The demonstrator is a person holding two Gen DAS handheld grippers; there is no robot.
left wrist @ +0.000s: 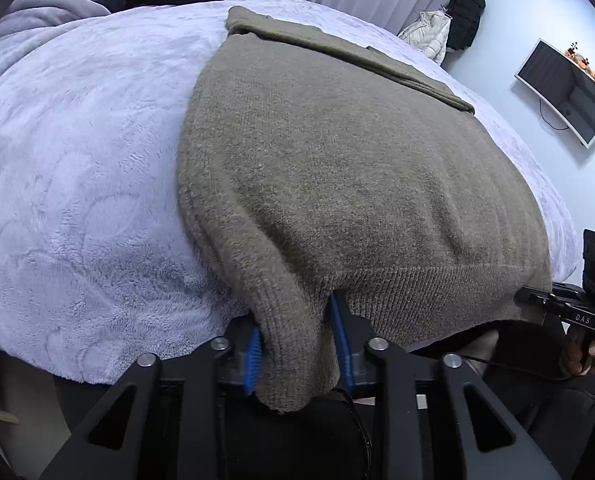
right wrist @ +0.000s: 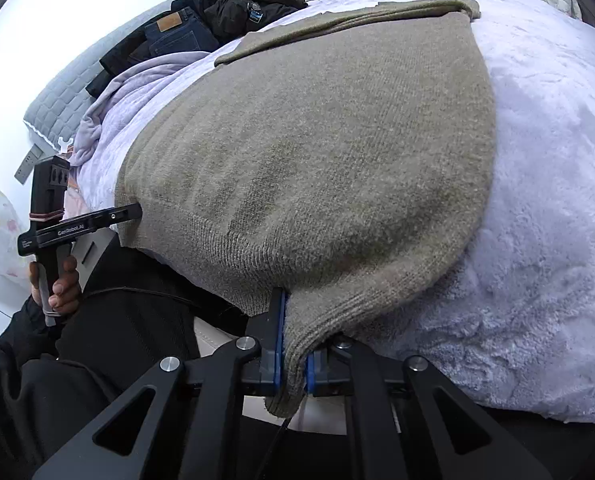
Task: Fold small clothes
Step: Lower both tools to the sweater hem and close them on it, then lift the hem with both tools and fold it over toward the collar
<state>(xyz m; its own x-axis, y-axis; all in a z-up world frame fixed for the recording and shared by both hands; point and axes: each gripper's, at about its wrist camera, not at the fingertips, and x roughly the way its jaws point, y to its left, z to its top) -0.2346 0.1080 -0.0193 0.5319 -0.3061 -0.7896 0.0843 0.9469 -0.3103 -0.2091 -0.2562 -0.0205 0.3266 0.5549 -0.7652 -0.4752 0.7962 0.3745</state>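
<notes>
An olive knitted sweater [left wrist: 337,168] lies flat on the pale fleece blanket [left wrist: 77,160] of a bed, its ribbed hem at the near edge. The left gripper [left wrist: 297,344] and the right gripper [right wrist: 295,364] each pinch a bottom corner of the hem between blue pads. The grasp step looks complete; next, both corners probably need lifting evenly and carrying toward the far collar.

Blue pads [left wrist: 253,364] of left gripper [left wrist: 297,344] half buried in sweater [left wrist: 337,168] hem, bed blanket [left wrist: 77,200] beneath sweater covered, dark clothes pile [right wrist: 217,16] indistinct, person's hand [left wrist: 593,354] cut by frame edge
</notes>
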